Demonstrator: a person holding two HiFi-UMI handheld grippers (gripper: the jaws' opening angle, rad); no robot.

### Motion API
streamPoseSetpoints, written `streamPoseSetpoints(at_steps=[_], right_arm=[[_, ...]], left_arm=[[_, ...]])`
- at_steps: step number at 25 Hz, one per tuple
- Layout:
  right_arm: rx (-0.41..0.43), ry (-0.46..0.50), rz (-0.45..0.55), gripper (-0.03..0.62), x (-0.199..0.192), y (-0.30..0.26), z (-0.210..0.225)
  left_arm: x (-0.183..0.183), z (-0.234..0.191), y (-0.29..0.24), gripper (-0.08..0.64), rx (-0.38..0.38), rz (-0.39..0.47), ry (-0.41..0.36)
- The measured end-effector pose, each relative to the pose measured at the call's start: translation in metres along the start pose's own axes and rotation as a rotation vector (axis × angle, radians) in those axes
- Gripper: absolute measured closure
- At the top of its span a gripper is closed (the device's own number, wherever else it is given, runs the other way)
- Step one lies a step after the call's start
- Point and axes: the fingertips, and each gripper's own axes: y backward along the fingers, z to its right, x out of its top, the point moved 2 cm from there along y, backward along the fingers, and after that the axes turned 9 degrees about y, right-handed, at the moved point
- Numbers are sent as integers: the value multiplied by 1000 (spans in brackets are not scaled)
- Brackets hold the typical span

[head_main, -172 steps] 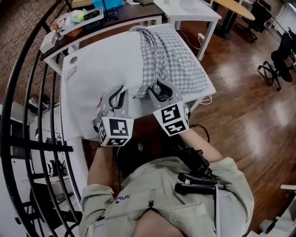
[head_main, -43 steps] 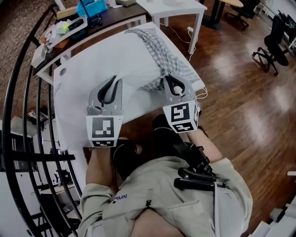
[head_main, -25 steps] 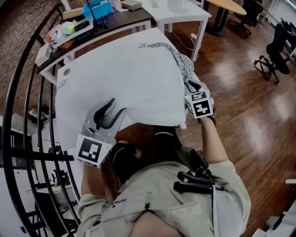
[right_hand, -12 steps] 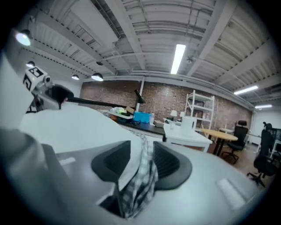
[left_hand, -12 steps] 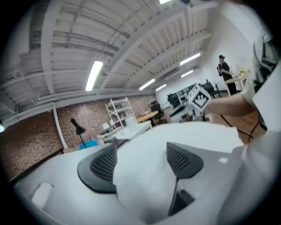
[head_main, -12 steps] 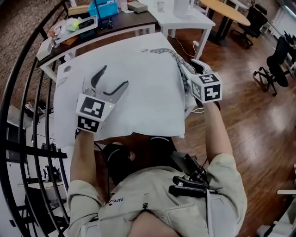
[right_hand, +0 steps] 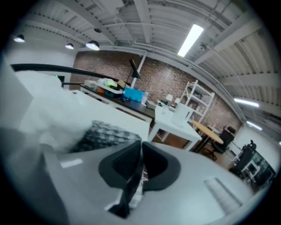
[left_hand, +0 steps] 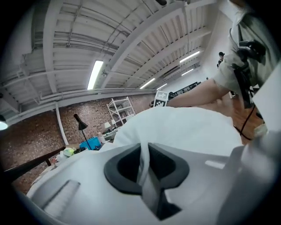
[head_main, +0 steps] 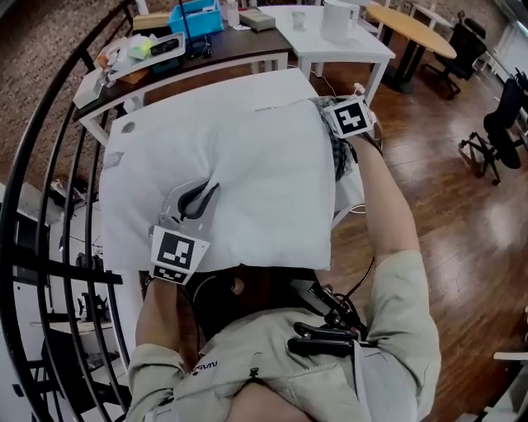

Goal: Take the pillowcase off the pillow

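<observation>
A bare white pillow (head_main: 264, 181) covers most of the white table (head_main: 124, 136). The grey checked pillowcase (head_main: 338, 155) hangs bunched at the pillow's far right corner. My left gripper (head_main: 205, 194) sits on the pillow's near left part; its jaws have just been closing and now pinch a fold of white pillow fabric (left_hand: 142, 165). My right gripper (head_main: 332, 107), mostly hidden behind its marker cube, is at the far right corner. Its jaws have also just been closing and grip a strip of the pillowcase (right_hand: 107, 132), with the right gripper (right_hand: 141, 149) held above the table.
A dark desk with a blue box (head_main: 196, 15) stands behind the table, a small white table (head_main: 330, 33) beside it, and a round wooden table (head_main: 412, 18) further right. A black railing (head_main: 49, 165) curves along the left. An office chair (head_main: 503, 115) stands on the wood floor.
The left gripper has come back toward me and shut on the pillow. The right gripper has moved farther away and up with the checked pillowcase, and now less of it shows.
</observation>
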Motion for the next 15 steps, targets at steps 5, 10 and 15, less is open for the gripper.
streamPoseSetpoints(at_steps=[5, 10, 15], right_arm=[[98, -11, -179, 507, -66, -27, -10], [130, -173, 96, 432, -52, 43, -20], [223, -216, 452, 421, -21, 173, -57]], left_arm=[[1, -2, -6, 481, 5, 21, 15], [14, -7, -16, 372, -27, 44, 30], [44, -5, 23, 328, -12, 123, -9]])
